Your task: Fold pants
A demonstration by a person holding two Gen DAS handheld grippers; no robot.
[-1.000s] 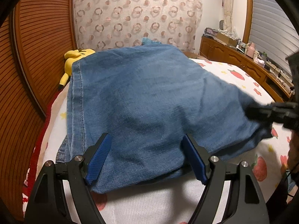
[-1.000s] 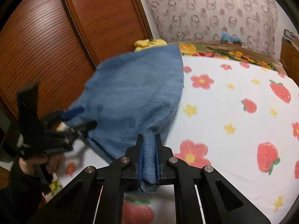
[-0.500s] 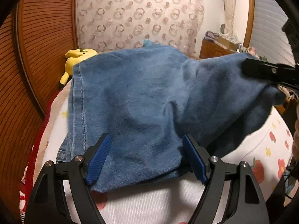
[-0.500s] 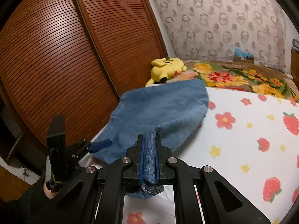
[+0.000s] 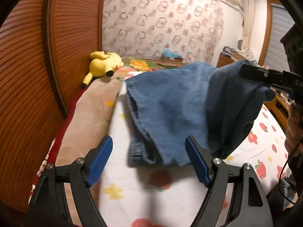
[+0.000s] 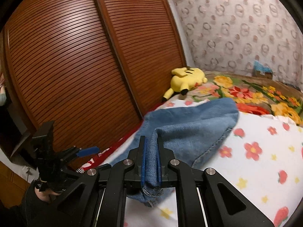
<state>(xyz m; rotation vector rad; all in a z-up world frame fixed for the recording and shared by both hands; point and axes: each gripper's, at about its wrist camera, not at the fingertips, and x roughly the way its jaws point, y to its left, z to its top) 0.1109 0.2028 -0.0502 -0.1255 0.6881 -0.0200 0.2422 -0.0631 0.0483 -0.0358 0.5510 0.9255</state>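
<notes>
Denim pants point(image 5: 176, 104): right gripper point(image 6: 151, 162) clamps lifted corner mid-fold; left gripper point(image 5: 149, 160) wide, empty. Next: lay corner flat.

Slatted wooden doors point(image 6: 75, 66) flank the bed point(image 5: 132, 189); a patterned curtain point(image 5: 161, 24) hangs behind.

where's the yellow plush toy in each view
Left wrist: the plush lies upper left, at the bed's far end beside the slatted wooden doors.
Right wrist: the plush lies above centre, again by the doors, beyond the jeans.
Shared landmark: the ring-patterned curtain behind the bed.
</notes>
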